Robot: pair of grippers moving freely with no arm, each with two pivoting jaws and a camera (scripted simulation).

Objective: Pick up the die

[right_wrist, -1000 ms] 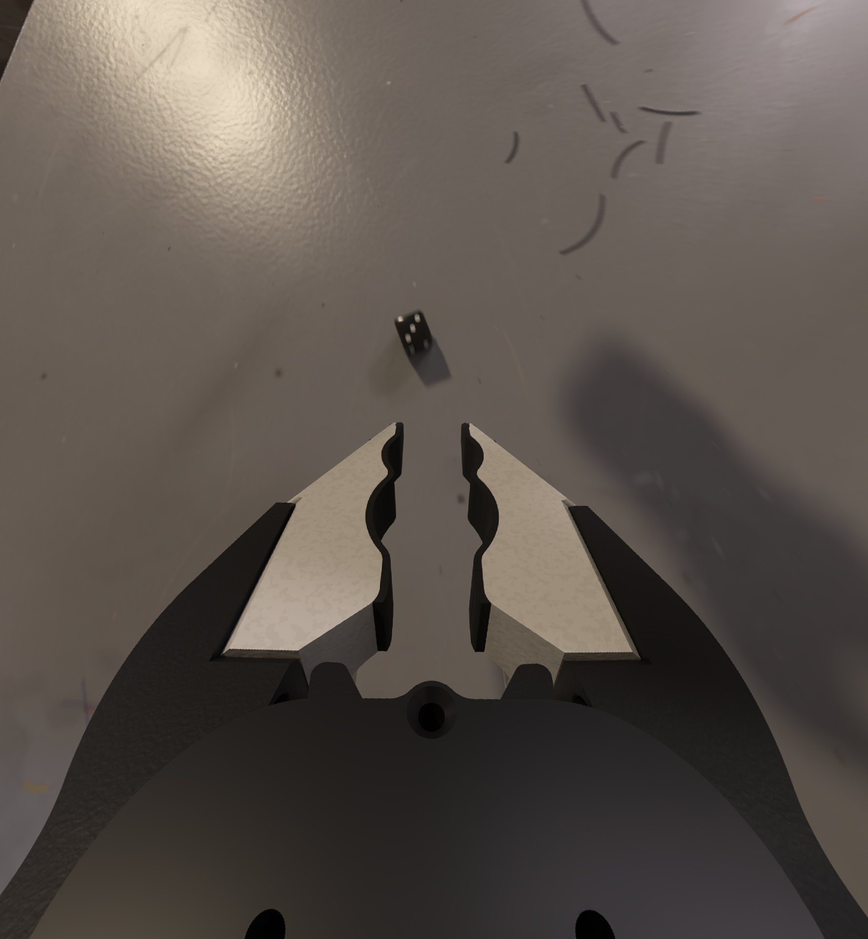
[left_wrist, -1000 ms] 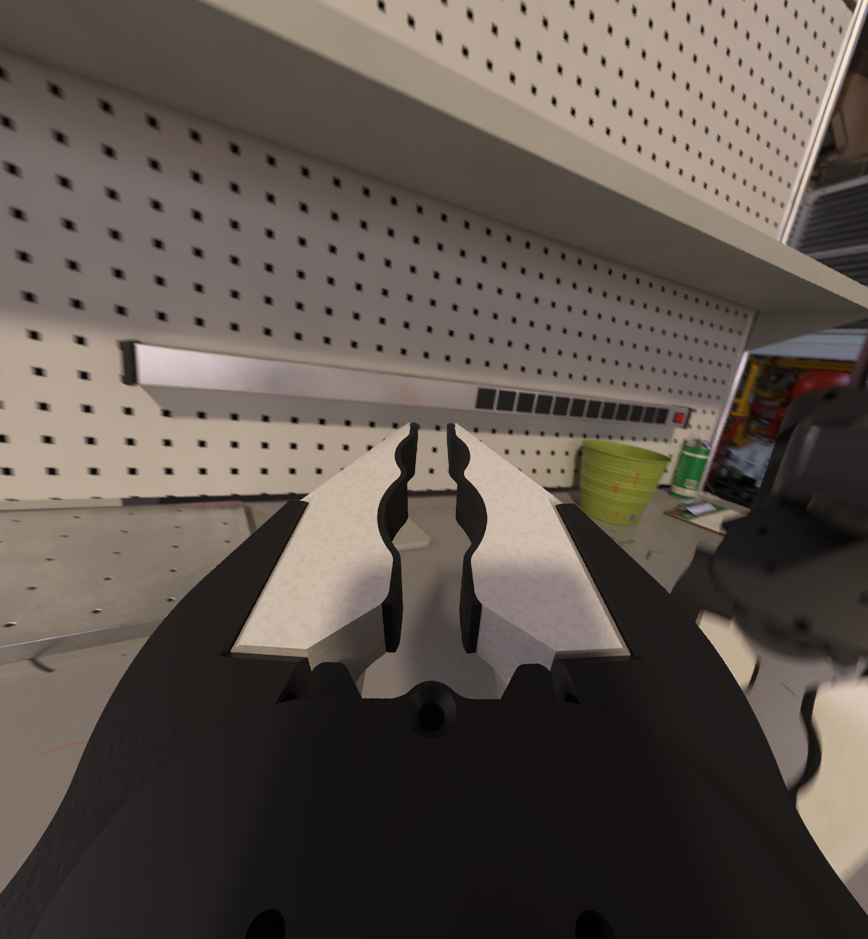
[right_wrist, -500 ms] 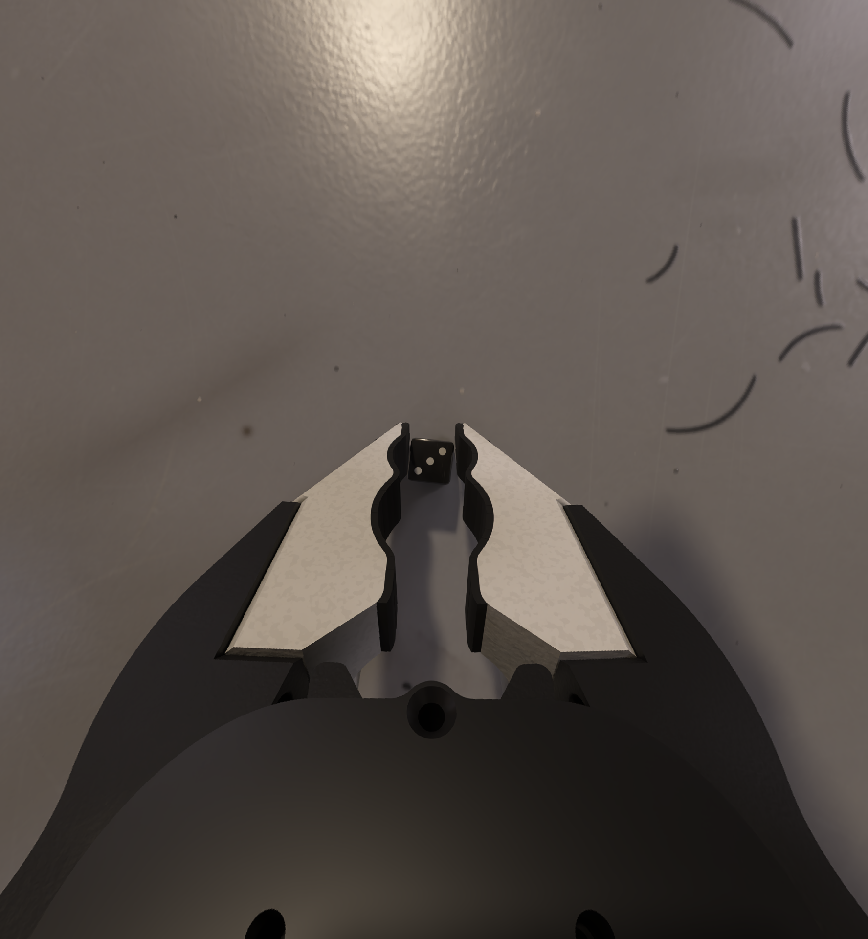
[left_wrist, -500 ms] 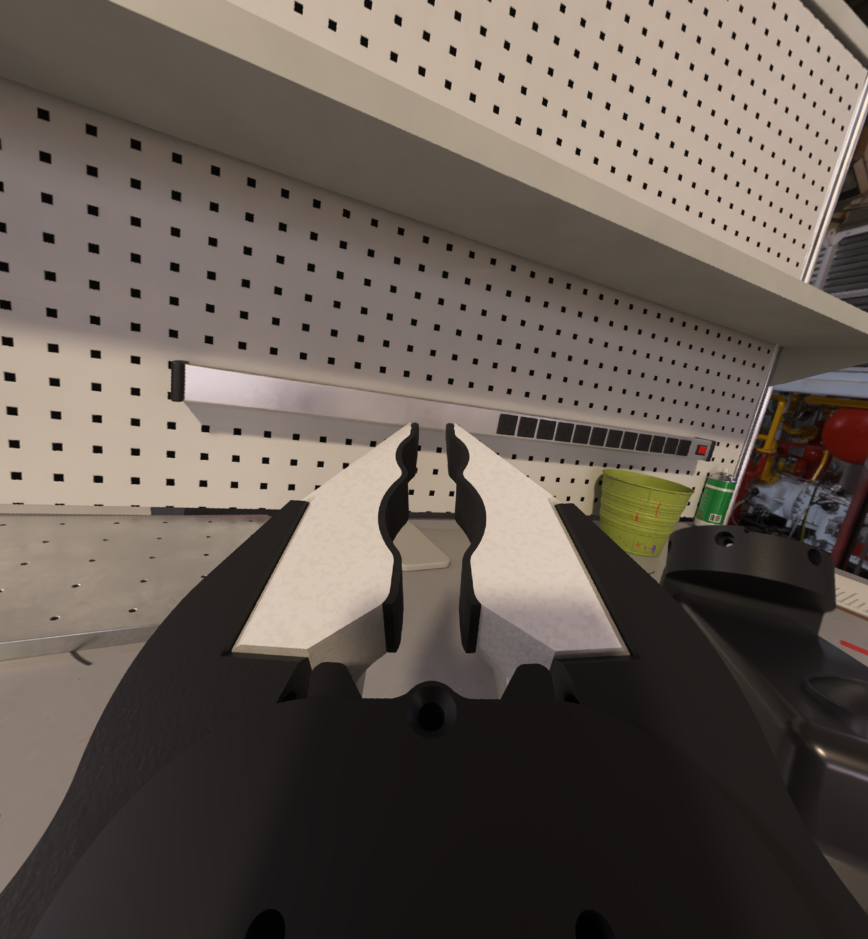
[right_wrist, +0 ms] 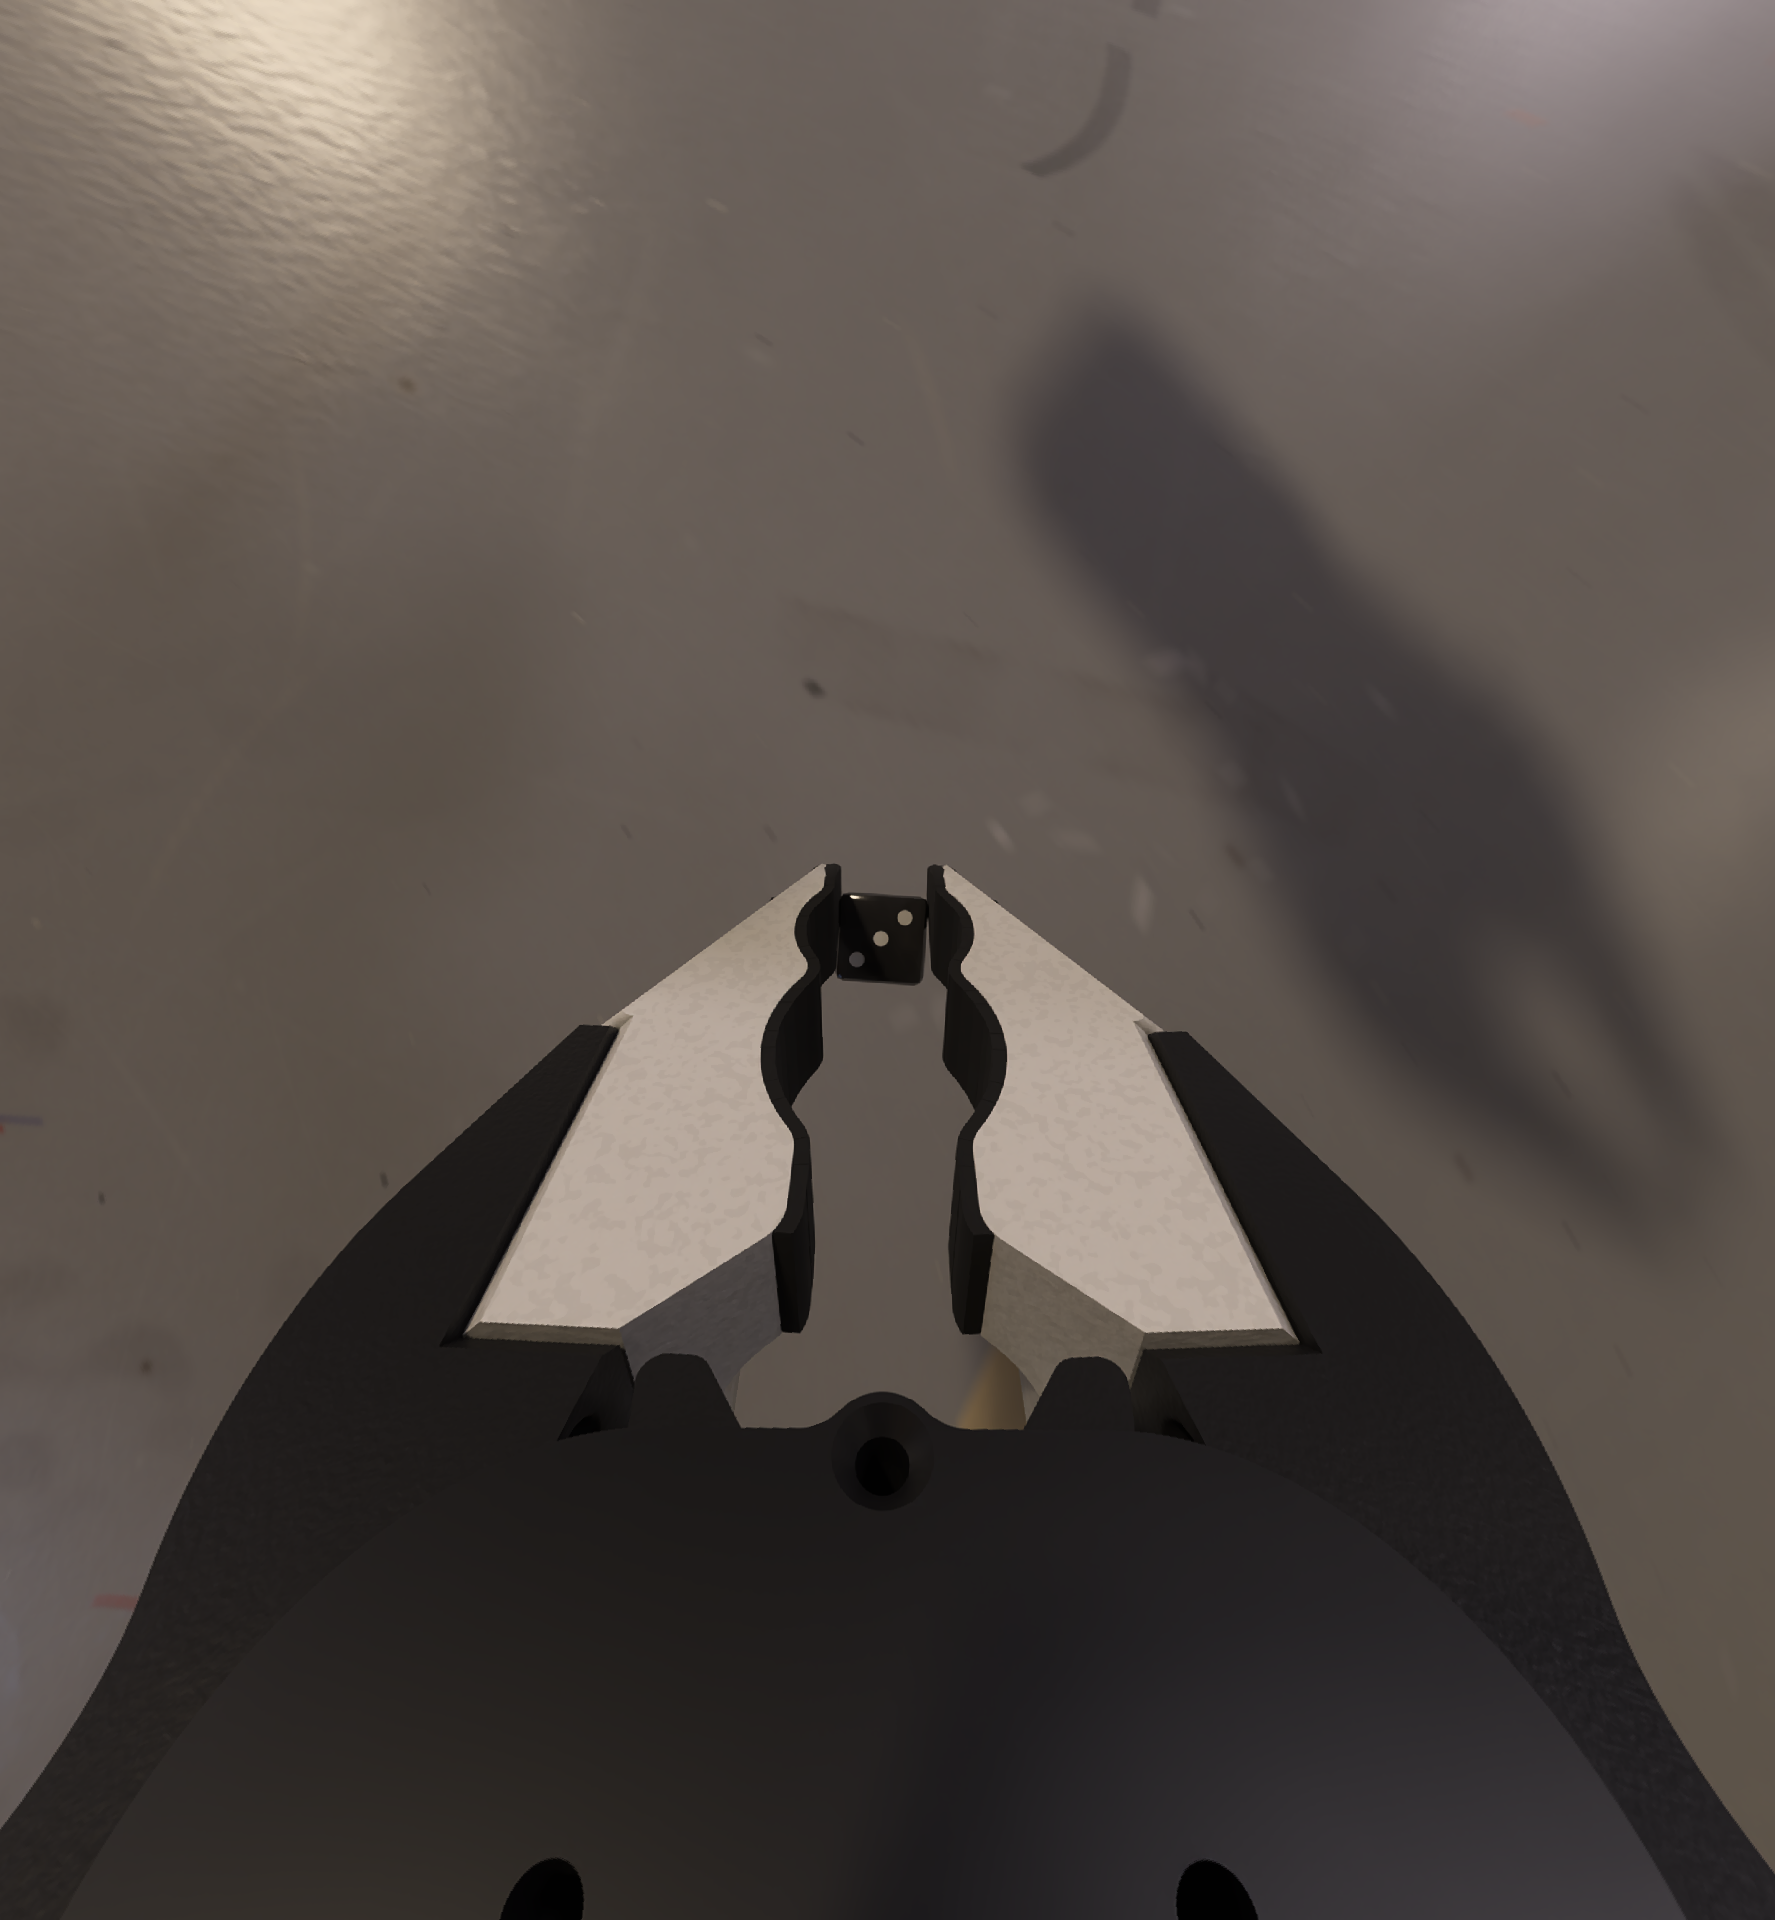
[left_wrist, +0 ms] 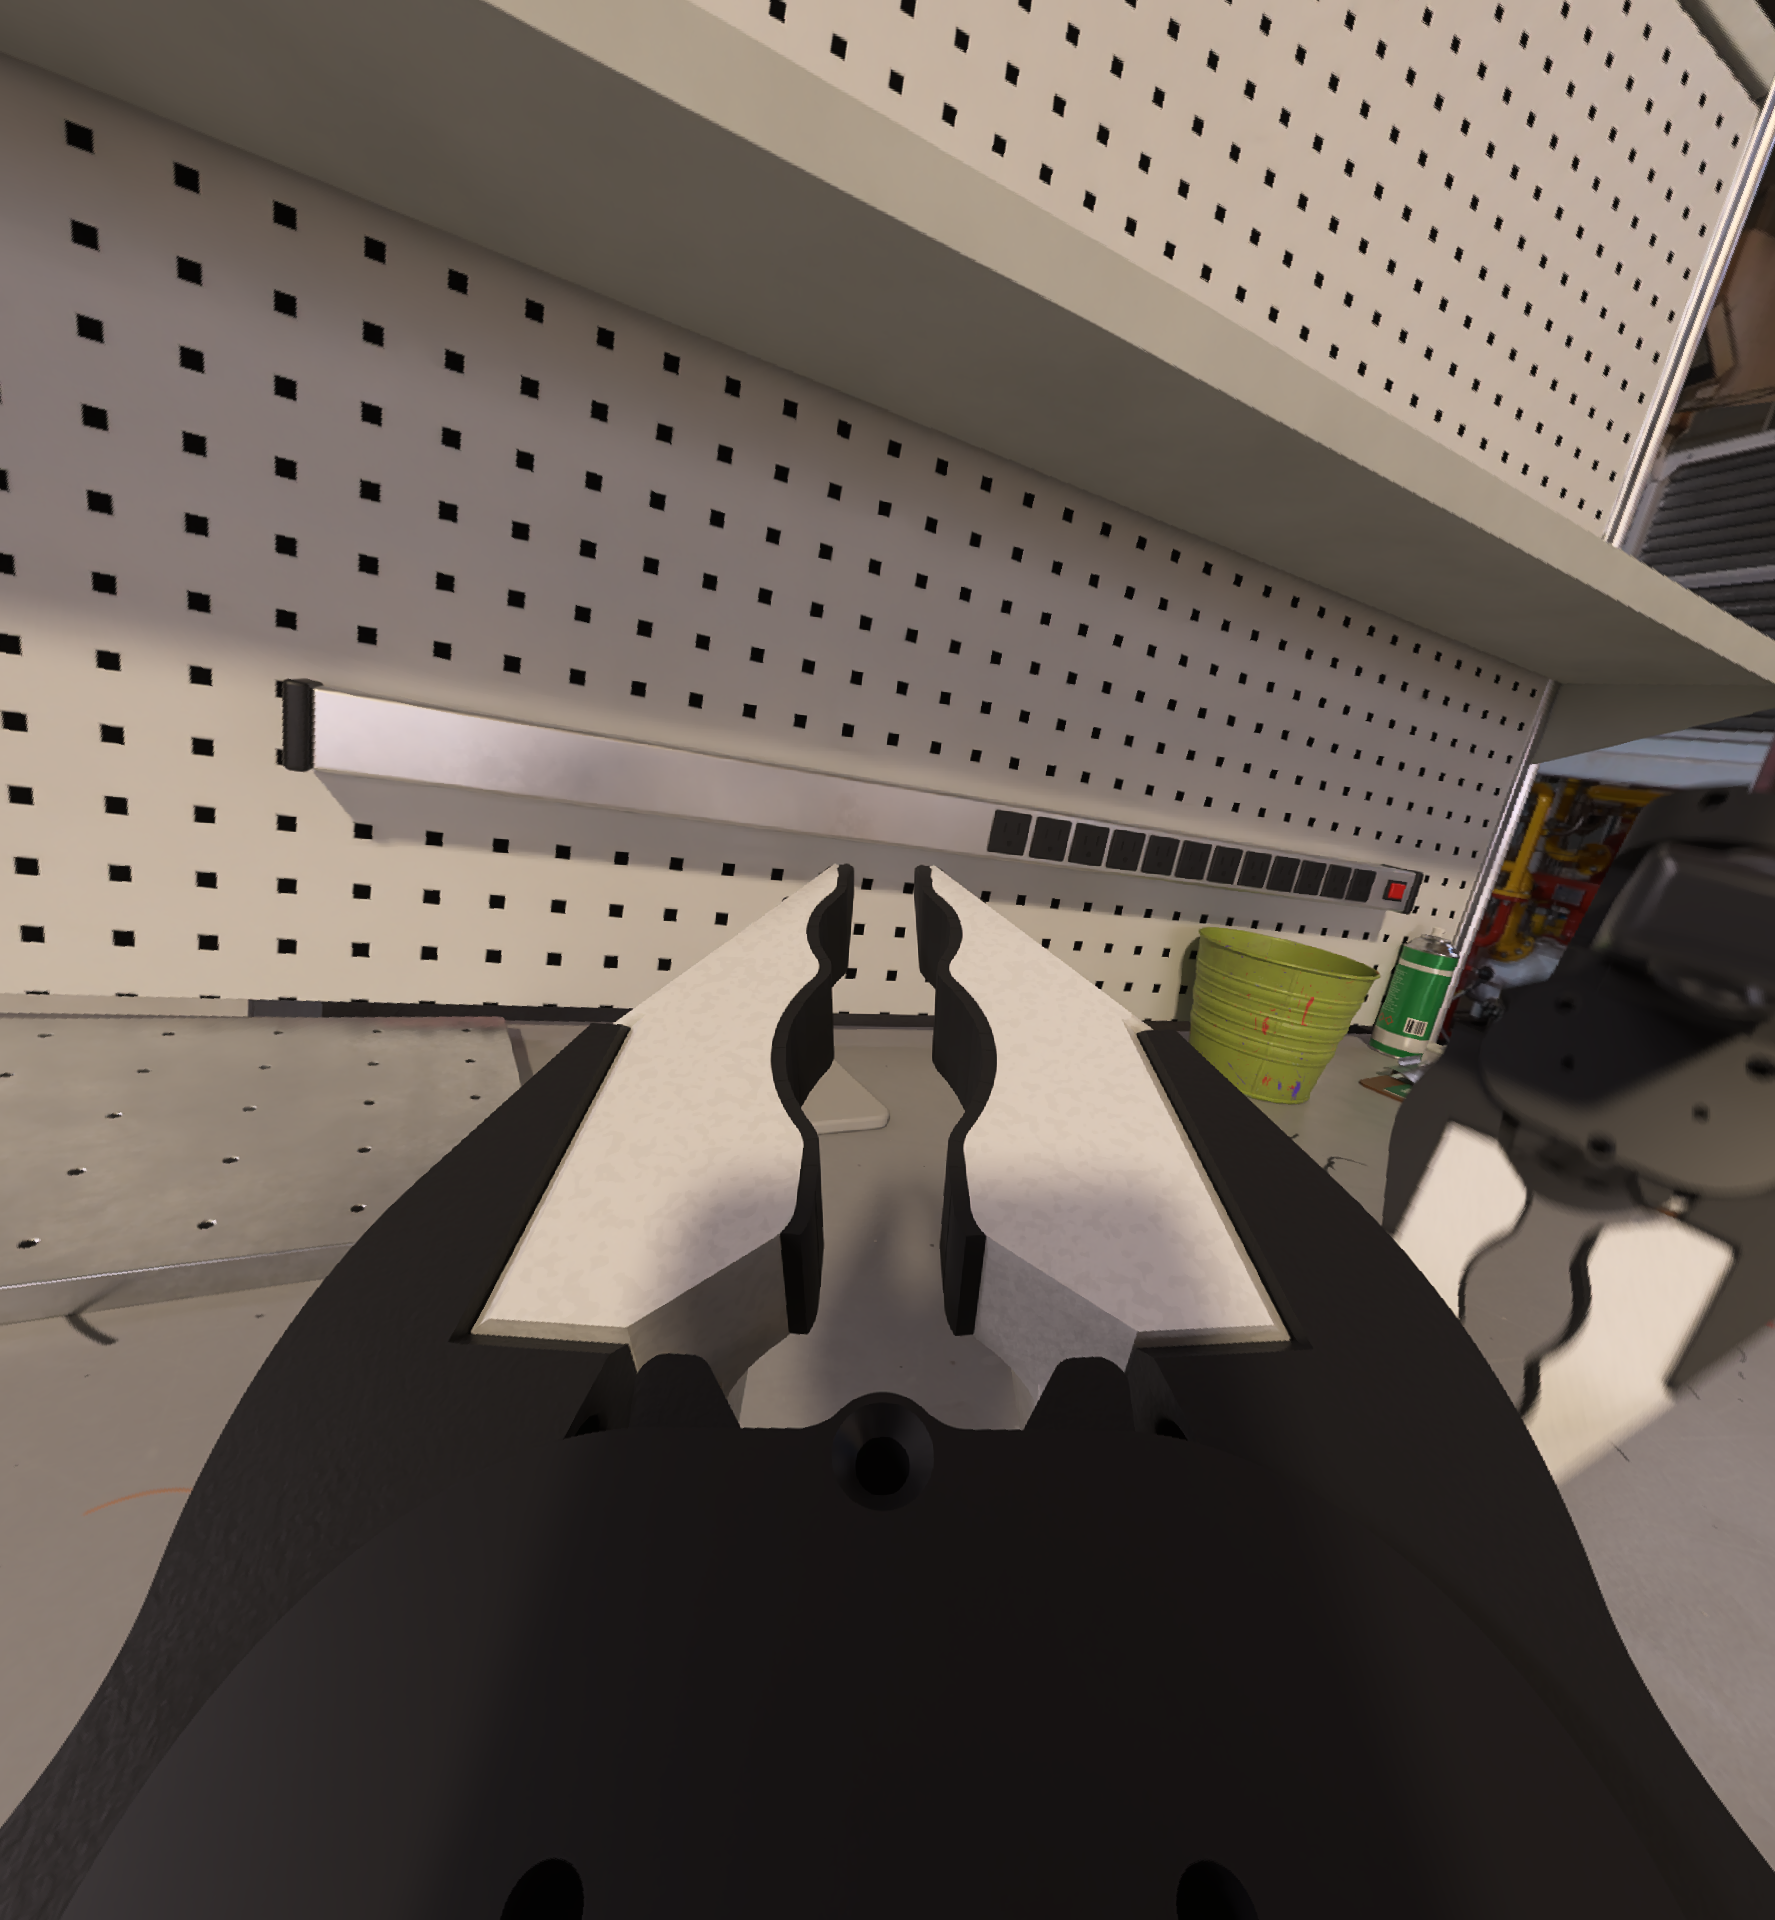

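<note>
1. My right gripper jaws clamp the black die at their tips, above the grey tabletop.
2. The die's three-pip face points toward my camera; a cube, no long axis.
3. My left gripper jaws stand narrowly apart, holding nothing.

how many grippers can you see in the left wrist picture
2. The left gripper fills the middle, fingers empty, pointing at the pegboard. The right gripper hangs at the right edge, pointing down; its fingertips are partly cut off.

Black body, pale wavy-edged jaws
</note>
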